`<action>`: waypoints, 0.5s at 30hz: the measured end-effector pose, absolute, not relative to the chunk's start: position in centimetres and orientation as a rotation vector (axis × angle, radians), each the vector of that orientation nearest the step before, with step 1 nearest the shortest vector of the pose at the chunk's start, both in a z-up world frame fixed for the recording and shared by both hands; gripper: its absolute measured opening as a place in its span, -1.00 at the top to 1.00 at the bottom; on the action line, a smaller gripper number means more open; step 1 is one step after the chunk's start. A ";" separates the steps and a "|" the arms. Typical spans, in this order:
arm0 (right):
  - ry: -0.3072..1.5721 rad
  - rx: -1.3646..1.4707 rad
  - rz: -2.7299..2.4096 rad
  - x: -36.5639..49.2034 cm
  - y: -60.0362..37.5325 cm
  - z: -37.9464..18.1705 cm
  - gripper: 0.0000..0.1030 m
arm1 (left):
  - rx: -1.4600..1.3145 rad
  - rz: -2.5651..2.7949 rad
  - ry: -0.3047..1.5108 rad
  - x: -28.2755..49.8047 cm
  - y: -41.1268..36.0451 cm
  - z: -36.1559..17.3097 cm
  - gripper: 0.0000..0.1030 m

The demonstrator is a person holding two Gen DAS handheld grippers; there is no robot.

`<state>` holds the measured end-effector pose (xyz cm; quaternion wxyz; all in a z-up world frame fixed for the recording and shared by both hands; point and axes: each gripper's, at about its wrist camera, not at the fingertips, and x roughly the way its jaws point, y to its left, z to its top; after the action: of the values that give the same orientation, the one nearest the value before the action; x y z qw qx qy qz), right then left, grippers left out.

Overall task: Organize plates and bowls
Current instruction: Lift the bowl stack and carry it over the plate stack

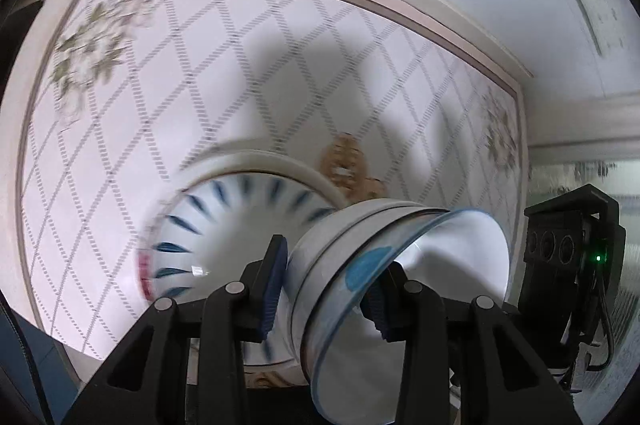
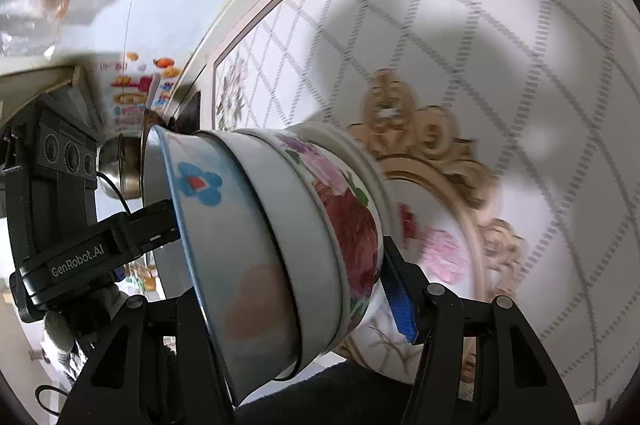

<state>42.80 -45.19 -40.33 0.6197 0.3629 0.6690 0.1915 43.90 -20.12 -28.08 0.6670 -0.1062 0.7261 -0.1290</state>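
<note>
Right between both tools sits a stack of bowls (image 2: pixel 304 249), tipped on its side and held up above the table (image 1: pixel 280 57). From the right wrist camera, the stack shows a blue-rimmed bowl (image 2: pixel 216 245) with a blue flower mark at the left, nested over a bowl painted with red and pink flowers (image 2: pixel 352 225), and a further plain rim beyond that. The right gripper (image 2: pixel 288 289) spans the whole stack: its blue-padded finger (image 2: pixel 400 301) presses the flowered bowl's side, while the other finger is hidden behind the blue-rimmed bowl. The left gripper (image 1: pixel 326 285) clamps the same stack from the other side; one dark blue pad (image 1: pixel 274 285) touches the outer wall and the other sits inside the blue-rimmed bowl (image 1: pixel 400 305).

Below the stack lies a plate with blue dashes around its rim (image 1: pixel 224 225), blurred, resting on the table. Just beside it, a gold-edged dish with pink flowers (image 2: pixel 444 253) shows in the right view. The tablecloth has a grey diamond grid and flower corners. A steel pot (image 2: pixel 120 165) stands near a wall in the right view's background.
</note>
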 end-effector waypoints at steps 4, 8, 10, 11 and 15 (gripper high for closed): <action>1.564 0.800 0.480 44.0 -42.2 -41.1 -0.17 | -0.259 -0.240 1.643 44.5 -17.6 -28.9 0.33; 1.591 0.766 0.500 44.7 -39.5 -42.2 -0.17 | -0.274 -0.206 1.650 44.7 -16.0 -29.9 0.33; 1.605 0.757 0.501 44.8 -38.6 -42.8 -0.17 | -0.283 -0.195 1.660 44.6 -15.2 -30.6 0.33; 1.612 0.755 0.500 45.0 -38.1 -43.1 -0.17 | -0.287 -0.191 1.663 44.6 -14.9 -30.8 0.33; 1.632 0.734 0.492 44.9 -37.3 -43.9 -0.17 | -0.288 -0.187 1.674 44.5 -14.2 -31.5 0.33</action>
<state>44.86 -37.28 -43.87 0.5994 0.3165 0.7039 0.2122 44.51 -14.21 -31.54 0.6567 -0.1272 0.7387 -0.0823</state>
